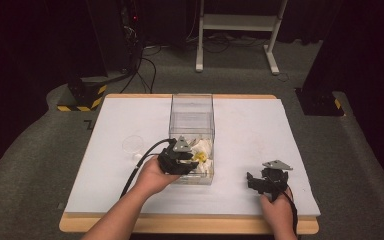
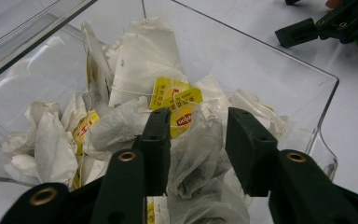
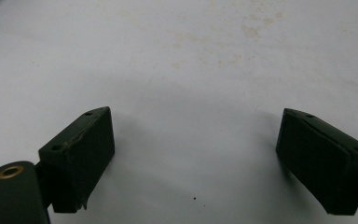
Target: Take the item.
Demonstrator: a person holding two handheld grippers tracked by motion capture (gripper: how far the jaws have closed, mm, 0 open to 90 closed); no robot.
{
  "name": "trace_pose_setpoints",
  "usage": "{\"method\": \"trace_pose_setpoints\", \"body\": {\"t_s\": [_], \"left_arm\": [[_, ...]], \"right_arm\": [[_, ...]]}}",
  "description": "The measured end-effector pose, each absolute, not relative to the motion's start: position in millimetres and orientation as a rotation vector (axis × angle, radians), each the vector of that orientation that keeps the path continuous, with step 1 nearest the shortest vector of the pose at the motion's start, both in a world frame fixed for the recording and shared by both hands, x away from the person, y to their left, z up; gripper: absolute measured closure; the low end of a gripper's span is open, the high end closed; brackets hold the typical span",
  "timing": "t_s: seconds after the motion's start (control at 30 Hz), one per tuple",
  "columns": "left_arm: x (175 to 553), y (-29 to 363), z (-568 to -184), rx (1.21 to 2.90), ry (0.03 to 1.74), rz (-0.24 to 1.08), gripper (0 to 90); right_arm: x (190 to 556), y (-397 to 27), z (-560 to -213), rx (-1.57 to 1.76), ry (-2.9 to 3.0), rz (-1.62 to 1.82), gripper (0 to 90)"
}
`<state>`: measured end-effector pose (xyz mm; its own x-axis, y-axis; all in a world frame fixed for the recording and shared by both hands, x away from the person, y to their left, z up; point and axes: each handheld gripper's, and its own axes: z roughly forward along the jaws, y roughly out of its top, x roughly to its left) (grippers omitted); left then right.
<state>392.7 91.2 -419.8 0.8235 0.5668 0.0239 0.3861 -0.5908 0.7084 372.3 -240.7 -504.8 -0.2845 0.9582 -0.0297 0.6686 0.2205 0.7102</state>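
Papery white tea bag (image 2: 193,149), light and tearable, sits between my left claw's (image 2: 198,144) narrowing, not-yet-pinching jaws, best gripped mid-pouch.

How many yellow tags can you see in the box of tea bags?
3 at least: two overlapping yellow tags mid-pile, one between the left gripper jaws, perhaps another at left. The clear box may hide more.
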Motion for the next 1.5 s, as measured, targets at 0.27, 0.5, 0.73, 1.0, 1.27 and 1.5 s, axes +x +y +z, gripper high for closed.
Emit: {"method": "trace_pose_setpoints", "body": {"t_s": [0.27,0.5,0.73,1.0,1.27,1.5], "left_arm": [[390.6,84.9,-422.7,2.327,0.671,0.366,71.0],[386.1,83.2,-423.1,2.326,0.644,0.405,83.8],[383.1,91.2,-417.7,2.261,0.65,0.41,87.2],[379.6,106.9,-414.6,2.156,0.685,0.399,87.4],[377.1,118.6,-414.2,2.084,0.699,0.399,87.4],[375.0,128.4,-415.0,2.032,0.719,0.394,87.4]], "right_arm": [[372.3,-240.7,-504.8,1.497,2.033,0.821,11.4],[372.3,-240.8,-504.8,1.497,2.033,0.821,11.4],[372.3,-240.8,-504.8,1.497,2.033,0.822,11.4],[372.3,-240.7,-504.8,1.498,2.033,0.821,11.4],[372.3,-240.7,-504.8,1.498,2.033,0.822,11.4],[372.3,-240.7,-504.8,1.497,2.033,0.822,11.4]]}}
